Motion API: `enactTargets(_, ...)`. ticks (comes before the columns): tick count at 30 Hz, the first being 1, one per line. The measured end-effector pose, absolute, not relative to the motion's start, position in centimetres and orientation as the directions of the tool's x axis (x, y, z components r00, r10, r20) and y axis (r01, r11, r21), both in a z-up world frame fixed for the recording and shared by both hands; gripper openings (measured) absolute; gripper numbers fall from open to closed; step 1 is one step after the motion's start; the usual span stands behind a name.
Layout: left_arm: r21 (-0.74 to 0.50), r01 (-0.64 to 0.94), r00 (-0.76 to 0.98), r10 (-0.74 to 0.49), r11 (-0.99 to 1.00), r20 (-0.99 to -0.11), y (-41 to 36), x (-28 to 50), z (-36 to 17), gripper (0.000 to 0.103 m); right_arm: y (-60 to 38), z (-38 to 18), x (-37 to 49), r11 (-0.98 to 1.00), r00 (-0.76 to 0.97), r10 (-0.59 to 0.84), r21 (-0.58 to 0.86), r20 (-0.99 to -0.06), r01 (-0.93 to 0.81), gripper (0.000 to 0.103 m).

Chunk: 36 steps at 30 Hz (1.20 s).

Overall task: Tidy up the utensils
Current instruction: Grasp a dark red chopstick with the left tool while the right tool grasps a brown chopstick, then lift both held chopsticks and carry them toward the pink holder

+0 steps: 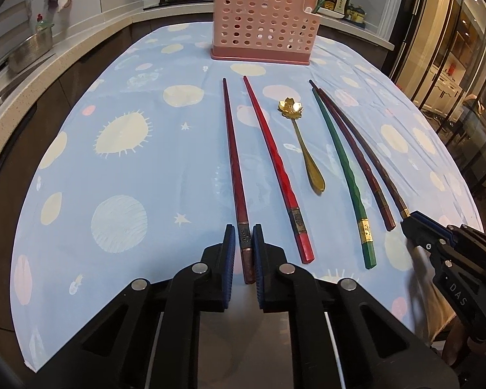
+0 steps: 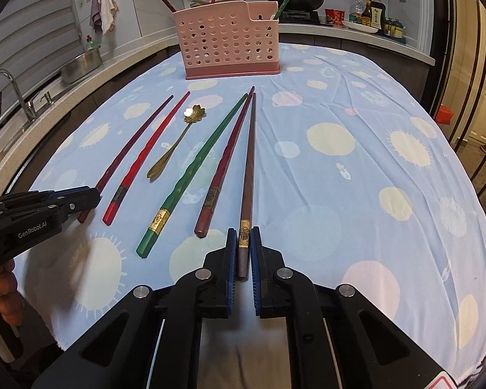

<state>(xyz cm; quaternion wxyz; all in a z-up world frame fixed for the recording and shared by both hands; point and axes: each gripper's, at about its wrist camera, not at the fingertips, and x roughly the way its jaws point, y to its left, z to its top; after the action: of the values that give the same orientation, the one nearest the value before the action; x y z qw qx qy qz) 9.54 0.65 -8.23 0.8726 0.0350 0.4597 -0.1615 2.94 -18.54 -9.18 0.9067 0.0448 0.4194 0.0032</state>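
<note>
My left claw [image 1: 244, 243] pinches the dark red chopstick [image 1: 231, 159]; my right claw [image 2: 244, 243] clamps the brown chopstick [image 2: 249, 162], both flat on the table [image 2: 356, 194]. Claw arms hide each butt end. Beyond, the pink holder [image 2: 225, 42] has three chopsticks poking out.

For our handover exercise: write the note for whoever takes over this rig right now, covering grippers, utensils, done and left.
Left gripper: shut on the dark red chopstick, leftmost on the cloth.
Right gripper: shut on the brown chopstick, rightmost.
Both chopsticks lie flat, not yet lifted.
Done: three chopsticks stand in the pink holder.
Left: the two gripped, plus red chopstick, green chopstick, maroon chopstick and gold spoon.
</note>
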Motion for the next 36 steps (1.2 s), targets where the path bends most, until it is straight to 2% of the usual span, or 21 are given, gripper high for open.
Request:
enactTargets(17,-0.131,0.326,0.541,-0.299,0.936,-0.786,1.5,8.6,-5.8,0.008,-20.1,-5.8,2.0,0.992,0.714,0.036,0.111,-0.7,0.058,0.007)
enactTargets(36,-0.121,0.302,0.717,-0.309,0.945,-0.625,2.8,10.7,3.1,0.007,-22.9,3.4,3.3,0.989,0.859,0.023,0.137,-0.512,0.056,0.007)
